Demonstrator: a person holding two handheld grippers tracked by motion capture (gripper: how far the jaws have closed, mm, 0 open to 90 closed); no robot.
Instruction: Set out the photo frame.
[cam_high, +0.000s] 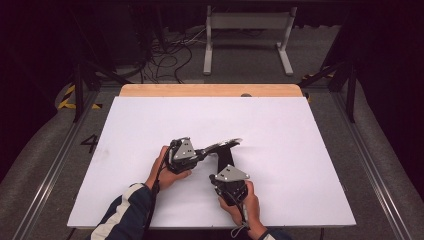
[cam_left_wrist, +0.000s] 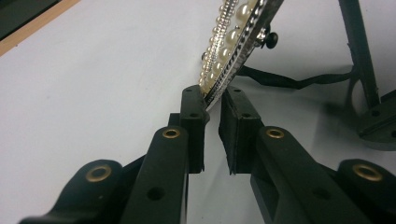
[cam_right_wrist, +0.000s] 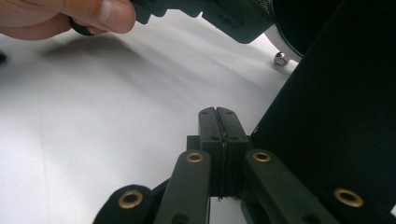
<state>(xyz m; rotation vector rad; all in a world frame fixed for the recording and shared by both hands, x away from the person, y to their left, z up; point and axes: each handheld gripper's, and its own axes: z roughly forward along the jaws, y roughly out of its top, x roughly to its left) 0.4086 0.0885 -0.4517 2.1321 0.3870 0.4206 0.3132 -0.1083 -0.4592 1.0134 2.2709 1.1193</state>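
A small stand-up frame (cam_high: 225, 144) with a rim of pearls and silver beads (cam_left_wrist: 229, 32) is held tilted above the white table top (cam_high: 280, 130). My left gripper (cam_high: 202, 152) (cam_left_wrist: 212, 100) is shut on the frame's lower edge, pinched at the jaw tips. A black back leg (cam_left_wrist: 359, 46) and a thin black strap (cam_left_wrist: 280, 81) hang behind the frame. Just below the frame, my right gripper (cam_high: 216, 176) (cam_right_wrist: 217, 114) is shut, pads pressed together, beside a black panel (cam_right_wrist: 336, 116) of the frame's back. The person's left hand (cam_right_wrist: 70, 16) shows at the top.
The white board leaves a wooden strip (cam_high: 210, 90) bare at the table's far edge. On the floor beyond it stand a white metal rack (cam_high: 247, 30) and loose cables (cam_high: 165, 60). Metal rails (cam_high: 370, 165) run along both sides.
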